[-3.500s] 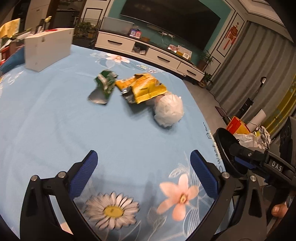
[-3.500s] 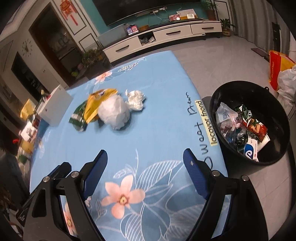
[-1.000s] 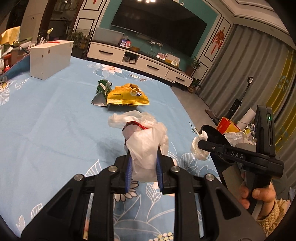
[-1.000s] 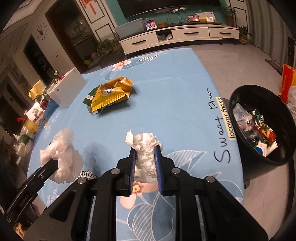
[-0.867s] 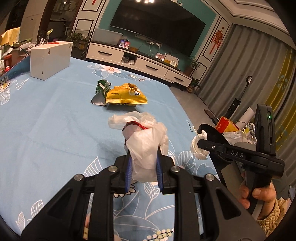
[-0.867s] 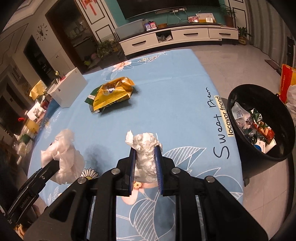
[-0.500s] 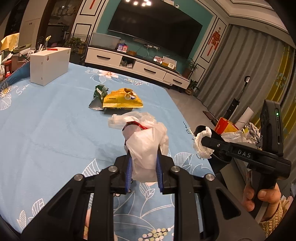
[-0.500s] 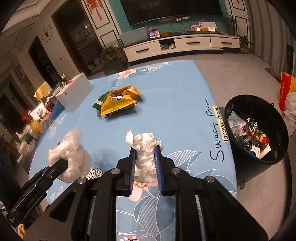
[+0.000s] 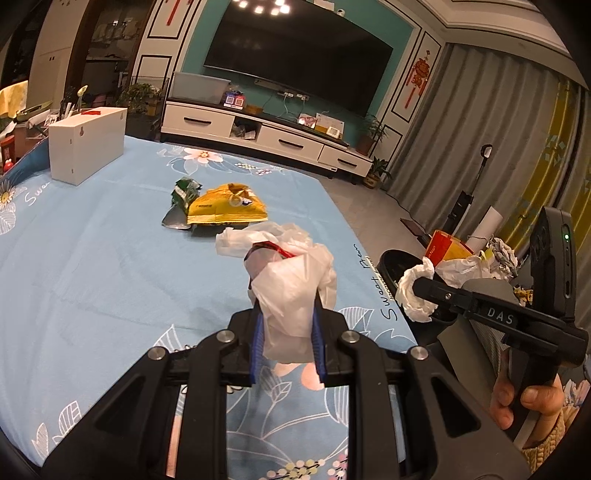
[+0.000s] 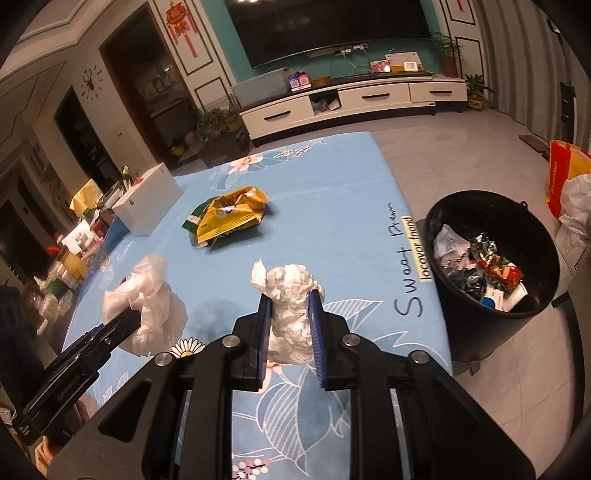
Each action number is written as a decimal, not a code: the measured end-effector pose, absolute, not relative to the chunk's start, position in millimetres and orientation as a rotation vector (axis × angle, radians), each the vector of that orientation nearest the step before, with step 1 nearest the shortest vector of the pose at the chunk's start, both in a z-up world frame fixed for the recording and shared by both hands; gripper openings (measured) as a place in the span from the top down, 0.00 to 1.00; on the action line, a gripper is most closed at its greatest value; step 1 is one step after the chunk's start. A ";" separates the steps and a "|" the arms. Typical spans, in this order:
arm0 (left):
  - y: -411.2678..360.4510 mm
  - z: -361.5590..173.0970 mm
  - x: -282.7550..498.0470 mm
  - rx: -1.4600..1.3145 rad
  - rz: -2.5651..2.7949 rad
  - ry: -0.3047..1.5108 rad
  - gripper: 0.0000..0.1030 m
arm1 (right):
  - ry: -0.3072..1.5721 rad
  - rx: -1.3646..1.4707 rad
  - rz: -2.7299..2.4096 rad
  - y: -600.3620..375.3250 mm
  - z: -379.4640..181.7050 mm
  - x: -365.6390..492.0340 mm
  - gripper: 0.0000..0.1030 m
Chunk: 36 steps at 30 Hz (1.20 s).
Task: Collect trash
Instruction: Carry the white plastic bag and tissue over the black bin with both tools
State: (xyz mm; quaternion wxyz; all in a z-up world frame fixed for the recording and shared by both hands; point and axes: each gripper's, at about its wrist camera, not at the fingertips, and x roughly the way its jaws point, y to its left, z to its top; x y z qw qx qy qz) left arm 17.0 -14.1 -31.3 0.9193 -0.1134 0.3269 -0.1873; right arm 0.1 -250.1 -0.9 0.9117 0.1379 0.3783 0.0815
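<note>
Dim, warm indoor lighting throughout, with a yellowish cast. Small bright ceiling lights [image 9: 264, 5] glaring at the top centre of the left wrist view. Soft shadows beneath the held trash, centre of both frames. Strong fisheye bending at the edges, black vignette in every corner. Sharp in the middle, softer and grainy toward the rims, dark doorways at upper left.

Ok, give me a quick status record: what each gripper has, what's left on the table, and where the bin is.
left gripper: shut on white plastic bag
right gripper: shut on crumpled paper wad
left on table: yellow snack bag, green wrapper beside it
white box: far corner of the table
black bin: on the floor off the table's right edge, part full
</note>
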 end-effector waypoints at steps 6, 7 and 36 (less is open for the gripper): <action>-31.8 -24.8 22.3 -0.205 -0.393 0.666 0.78 | 0.744 0.320 0.139 -273.9 2.9 -4.6 0.80; -35.1 -23.8 23.4 -0.199 -0.396 0.665 0.78 | 0.739 0.325 0.135 -277.7 2.7 -5.3 0.80; -190.5 -21.2 82.6 -0.070 -0.682 0.776 0.78 | 0.644 0.622 -0.044 -426.0 -39.9 -14.6 0.80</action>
